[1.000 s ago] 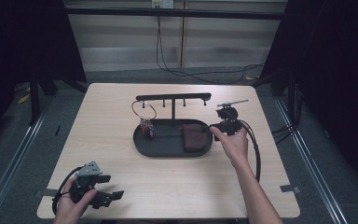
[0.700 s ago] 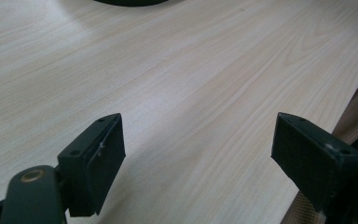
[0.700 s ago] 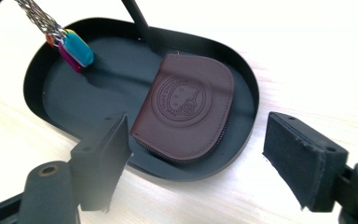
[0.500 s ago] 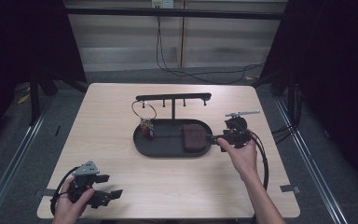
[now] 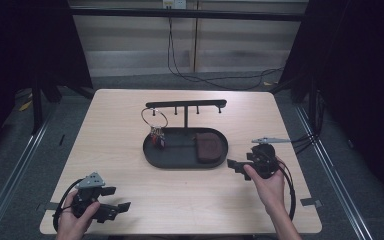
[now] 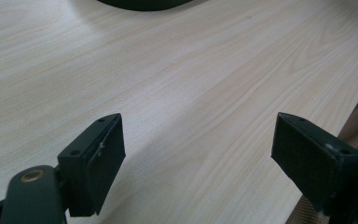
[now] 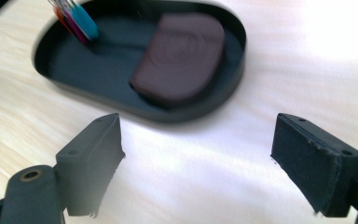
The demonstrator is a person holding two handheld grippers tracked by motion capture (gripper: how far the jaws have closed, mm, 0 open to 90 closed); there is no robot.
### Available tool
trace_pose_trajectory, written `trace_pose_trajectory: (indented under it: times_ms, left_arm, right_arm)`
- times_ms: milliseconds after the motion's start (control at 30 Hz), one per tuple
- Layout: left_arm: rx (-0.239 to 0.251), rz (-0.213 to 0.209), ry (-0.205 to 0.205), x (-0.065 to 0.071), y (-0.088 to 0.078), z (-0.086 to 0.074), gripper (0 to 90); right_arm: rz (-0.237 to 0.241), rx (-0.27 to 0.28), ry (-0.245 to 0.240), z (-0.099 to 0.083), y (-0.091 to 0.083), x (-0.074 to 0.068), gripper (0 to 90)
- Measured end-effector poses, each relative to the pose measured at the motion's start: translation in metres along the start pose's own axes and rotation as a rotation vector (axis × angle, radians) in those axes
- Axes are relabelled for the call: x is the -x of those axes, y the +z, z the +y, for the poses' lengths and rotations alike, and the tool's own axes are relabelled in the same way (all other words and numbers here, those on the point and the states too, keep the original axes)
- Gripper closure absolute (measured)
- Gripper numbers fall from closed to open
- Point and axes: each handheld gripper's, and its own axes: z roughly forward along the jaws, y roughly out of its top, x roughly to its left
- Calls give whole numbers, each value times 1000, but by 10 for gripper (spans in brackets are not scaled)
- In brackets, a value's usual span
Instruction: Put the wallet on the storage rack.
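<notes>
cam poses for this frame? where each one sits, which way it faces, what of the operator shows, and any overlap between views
High view: fixed above the person's side, looking forward and down on the table; both forearms, left gripper, right gripper.
Left gripper view: rides the left gripper, faces along bare tabletop; its open jaws, tray edge at top.
Right gripper view: rides the right gripper, faces the tray with brown pouch and keys; open jaws.
Shared: tray appears in all three.

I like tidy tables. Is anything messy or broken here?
Nothing stands out. The brown pouch lies flat inside the black tray, the keys hang from the rack, and nothing looks spilled or damaged.
</notes>
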Motion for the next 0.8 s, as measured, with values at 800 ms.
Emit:
trace_pose_trajectory:
  times_ms: [800]
  left_arm:
    - [-2, 5, -5, 6, 0, -1, 171]
  right_arm:
    - [-75, 12, 20, -87, -38, 11, 185]
